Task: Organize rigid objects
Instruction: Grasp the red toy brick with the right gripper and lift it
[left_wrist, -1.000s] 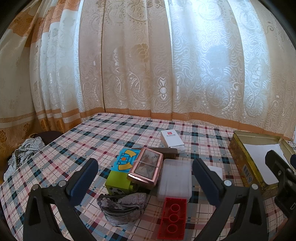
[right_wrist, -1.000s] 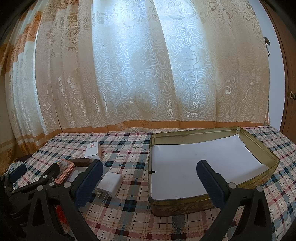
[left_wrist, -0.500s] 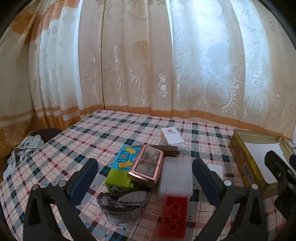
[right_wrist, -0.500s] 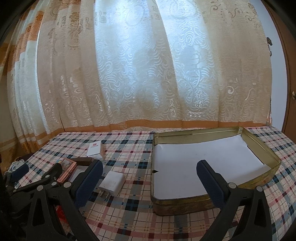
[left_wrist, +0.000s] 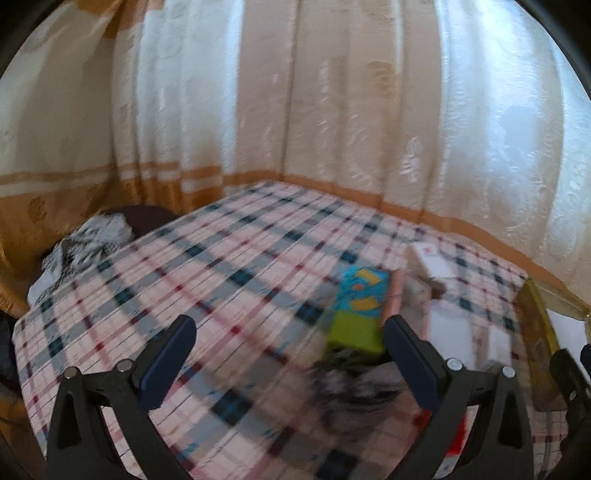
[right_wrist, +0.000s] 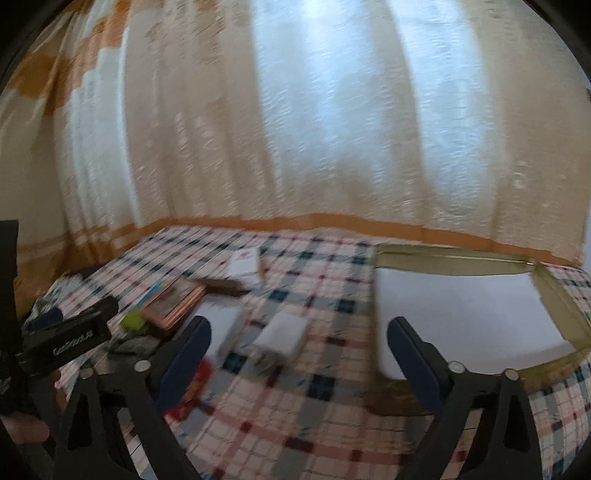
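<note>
We see a woven plaid cloth (right_wrist: 295, 424) covering the bench, a shiny gold metal tin (right_wrist: 554, 291) lined with matt white paper (right_wrist: 461, 314), and patterned lace curtains (right_wrist: 332, 129).

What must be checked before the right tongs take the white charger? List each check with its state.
1. Right tongs empty: ok; jaws closing, nothing pressed between them.
2. White charger lined up: ok; it lies ahead, between the fingers.
3. Tin open with room: ok; only its white liner shows.
4. Left tongs empty: ok; open, by the green block.
5. Views sharp enough to judge contact: not ok; both are blurred.
</note>
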